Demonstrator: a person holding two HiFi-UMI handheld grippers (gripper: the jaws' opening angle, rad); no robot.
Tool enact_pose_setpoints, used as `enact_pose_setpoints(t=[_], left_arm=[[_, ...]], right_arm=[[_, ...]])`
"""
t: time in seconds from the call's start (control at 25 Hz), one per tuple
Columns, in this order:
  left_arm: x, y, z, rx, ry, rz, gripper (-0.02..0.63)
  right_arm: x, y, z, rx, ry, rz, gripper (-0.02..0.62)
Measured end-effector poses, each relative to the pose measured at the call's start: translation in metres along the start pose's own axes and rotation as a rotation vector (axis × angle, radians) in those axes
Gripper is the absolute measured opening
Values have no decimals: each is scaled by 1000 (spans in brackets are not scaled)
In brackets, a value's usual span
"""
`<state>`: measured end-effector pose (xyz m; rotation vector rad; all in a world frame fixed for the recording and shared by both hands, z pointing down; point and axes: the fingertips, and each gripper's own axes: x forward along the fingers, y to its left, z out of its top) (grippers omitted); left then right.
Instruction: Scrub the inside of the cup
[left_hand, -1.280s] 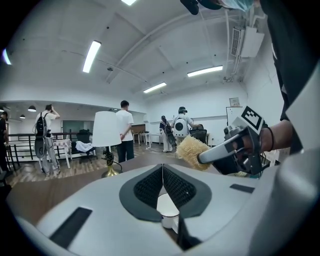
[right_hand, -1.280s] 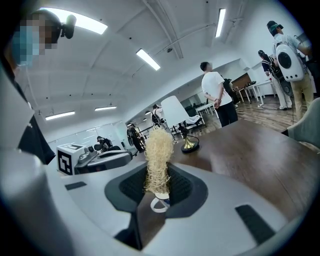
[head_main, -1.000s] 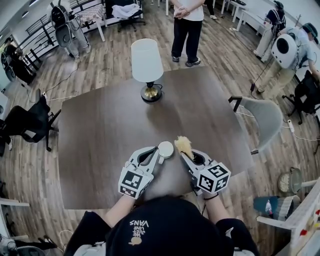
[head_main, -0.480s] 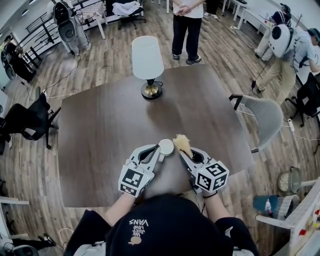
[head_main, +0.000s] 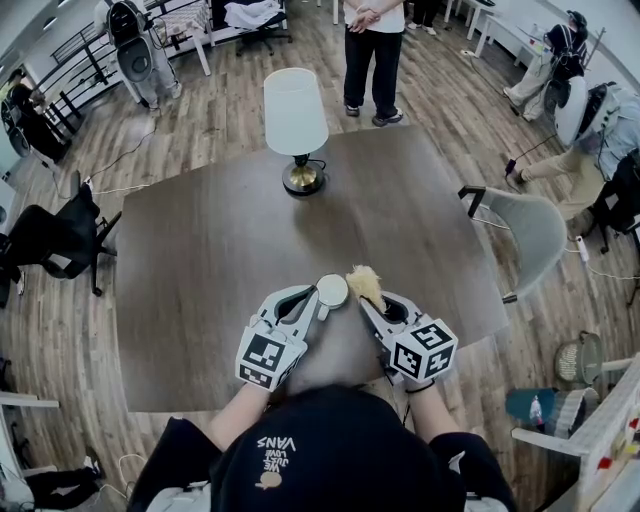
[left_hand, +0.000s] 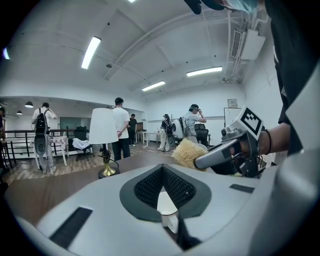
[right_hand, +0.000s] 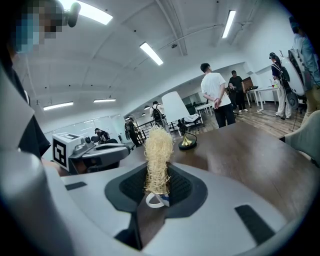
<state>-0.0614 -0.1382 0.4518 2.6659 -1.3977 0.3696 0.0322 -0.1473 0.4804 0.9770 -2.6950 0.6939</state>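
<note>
- Wood-floored open room in the head view, with a dark brown table (head_main: 220, 250) in the middle of the frame, a white-shaded lamp (head_main: 296, 125) at its far edge and a grey chair (head_main: 530, 235) at the right side.
- Person in dark trousers (head_main: 375, 50) stands beyond the table, top centre.
- Head view, lower centre: left gripper (head_main: 322, 300) is clamped on the white cup (head_main: 332, 291), which is at the jaw tips over the near part of the table.
- Right gripper (head_main: 372, 312) is closed on a straw-coloured scrubber (head_main: 366, 285). The tuft sits just right of the cup, outside it; can't tell if they touch.
- Left gripper view: jaws pinched narrow on a white part of the cup (left_hand: 167, 207), bottom centre. Right gripper (left_hand: 225, 152) and scrubber tuft (left_hand: 189, 152) show right of centre, lamp (left_hand: 102, 132) left of centre.
- Right gripper view: jaws tight on the base of the scrubber (right_hand: 158, 160), whose fibres stand upright at frame centre. Left gripper (right_hand: 95, 152) is at left, lamp (right_hand: 177, 112) behind on the tabletop.
</note>
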Motion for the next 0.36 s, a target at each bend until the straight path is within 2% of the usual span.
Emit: enact_pose_setpoints(t=[0.36], left_arm=[[-4, 1, 0, 1, 1, 0, 11]], right_arm=[[1, 6, 2, -8, 0, 0, 89]])
